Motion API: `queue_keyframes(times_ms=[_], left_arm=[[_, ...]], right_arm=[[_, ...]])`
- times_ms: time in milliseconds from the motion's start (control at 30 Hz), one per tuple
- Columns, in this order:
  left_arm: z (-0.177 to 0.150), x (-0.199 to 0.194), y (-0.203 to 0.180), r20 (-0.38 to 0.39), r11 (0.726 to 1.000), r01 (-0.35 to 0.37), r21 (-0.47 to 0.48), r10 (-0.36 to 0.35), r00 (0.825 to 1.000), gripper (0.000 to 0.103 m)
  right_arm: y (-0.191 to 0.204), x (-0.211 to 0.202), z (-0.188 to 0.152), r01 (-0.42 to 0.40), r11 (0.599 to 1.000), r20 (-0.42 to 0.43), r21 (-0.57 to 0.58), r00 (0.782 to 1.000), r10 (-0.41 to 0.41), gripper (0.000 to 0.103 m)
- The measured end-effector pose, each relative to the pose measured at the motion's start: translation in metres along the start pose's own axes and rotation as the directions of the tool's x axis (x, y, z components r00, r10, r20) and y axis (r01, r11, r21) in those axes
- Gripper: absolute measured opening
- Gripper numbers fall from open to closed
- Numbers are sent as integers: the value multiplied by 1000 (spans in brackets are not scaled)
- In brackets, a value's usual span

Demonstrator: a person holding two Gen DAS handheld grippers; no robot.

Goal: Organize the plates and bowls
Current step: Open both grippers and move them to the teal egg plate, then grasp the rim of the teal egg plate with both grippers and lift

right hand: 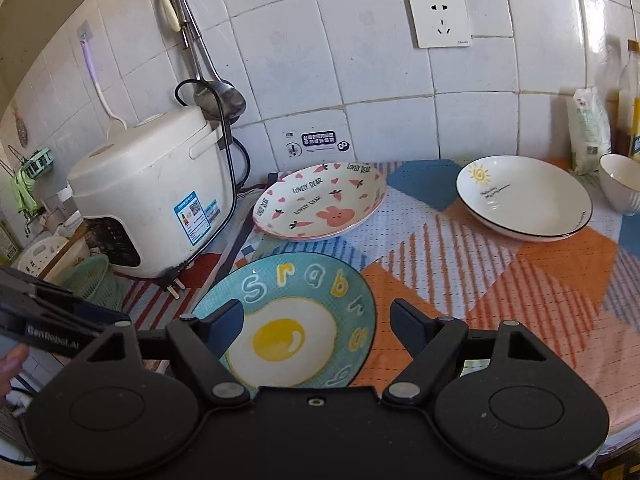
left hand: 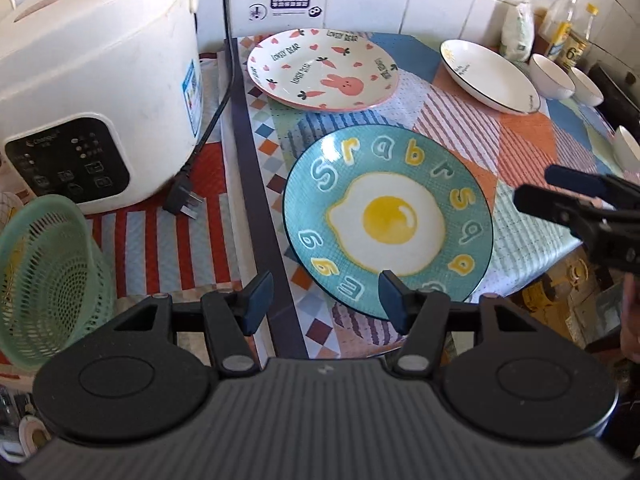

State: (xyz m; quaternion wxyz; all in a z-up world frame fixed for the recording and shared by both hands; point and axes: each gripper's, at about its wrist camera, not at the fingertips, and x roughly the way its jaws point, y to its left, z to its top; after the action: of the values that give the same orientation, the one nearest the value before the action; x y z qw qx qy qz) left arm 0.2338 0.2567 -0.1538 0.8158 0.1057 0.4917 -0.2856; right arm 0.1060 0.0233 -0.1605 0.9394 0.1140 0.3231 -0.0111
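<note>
Taking the egg plate (left hand: 387,216) as the landmark and going from left to right: far to its left stand a green plastic basket (left hand: 48,276) with many small holes and a white rice cooker (left hand: 96,92), smooth and rounded, its black plug (left hand: 186,196) lying loose on the cloth. The egg plate itself is round, glazed ceramic, teal with a painted fried egg, and it lies flat near the front edge of the worktop (right hand: 500,280), which has a woven cloth with coloured patches. I judge it stiff, rather heavy, slippery on the glaze and easy to chip, so the raised rim is the place to pinch. The left claw (left hand: 324,300) hangs half open over its near rim, holding nothing; the right claw (right hand: 316,324) stands wide open above the same plate, also empty. Behind the egg plate lies a pink rabbit plate (left hand: 322,70). To its right, well apart, rests a white deep plate (right hand: 524,196) with a thin dark rim, and beyond it small white bowls (left hand: 552,76).
</note>
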Motion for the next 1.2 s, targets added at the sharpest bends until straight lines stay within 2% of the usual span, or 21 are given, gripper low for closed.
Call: queue_keyframes(times_ms=[200,300,400,500,567,633,667,700,733,767,867,1000,1200], left_arm=[[-2,20,7,-10,1000,0,-26,0,1000,57],[-1,32,14,-10,999,11,-31,-11,1000,57],[-1,48,15,-64,999,-6,-48,3,998,55],[-3,54,14,-50,998,9,-57,-12,999,55],[-2,61,14,-52,998,-5,-59,2,999,54],[1,68,17,-59,997,-1,-71,-4,998,50],[2,71,18,-60,997,7,-73,-12,998,44],[3,74,18,-61,998,10,-69,-15,998,38],[3,76,17,-66,999,11,-53,-14,998,37],[3,76,15,-64,999,12,-29,-14,998,36],[6,76,16,-67,999,38,-27,-40,997,26],[9,82,22,-71,997,59,-56,-63,996,24],[11,91,35,-106,982,120,-145,-136,985,24]], right_arm=[[-5,24,-16,51,999,-59,14,997,-50,81],[-15,35,-24,47,996,-113,71,993,-39,81],[-24,42,-26,44,990,-156,133,988,-23,79],[-33,48,-21,36,971,-190,236,982,10,79],[-36,54,-20,37,968,-197,250,980,13,78],[-38,61,-21,42,967,-210,251,978,13,72],[-39,64,-22,39,963,-217,265,976,20,65],[-41,66,-23,35,958,-217,284,976,28,53],[-42,67,-24,28,955,-215,297,976,39,42],[-42,69,-24,28,954,-220,300,975,41,27],[-42,74,-20,44,960,-243,275,970,25,21],[-42,77,-19,57,967,-265,246,964,11,15],[-40,78,-17,67,964,-295,256,955,12,16]])
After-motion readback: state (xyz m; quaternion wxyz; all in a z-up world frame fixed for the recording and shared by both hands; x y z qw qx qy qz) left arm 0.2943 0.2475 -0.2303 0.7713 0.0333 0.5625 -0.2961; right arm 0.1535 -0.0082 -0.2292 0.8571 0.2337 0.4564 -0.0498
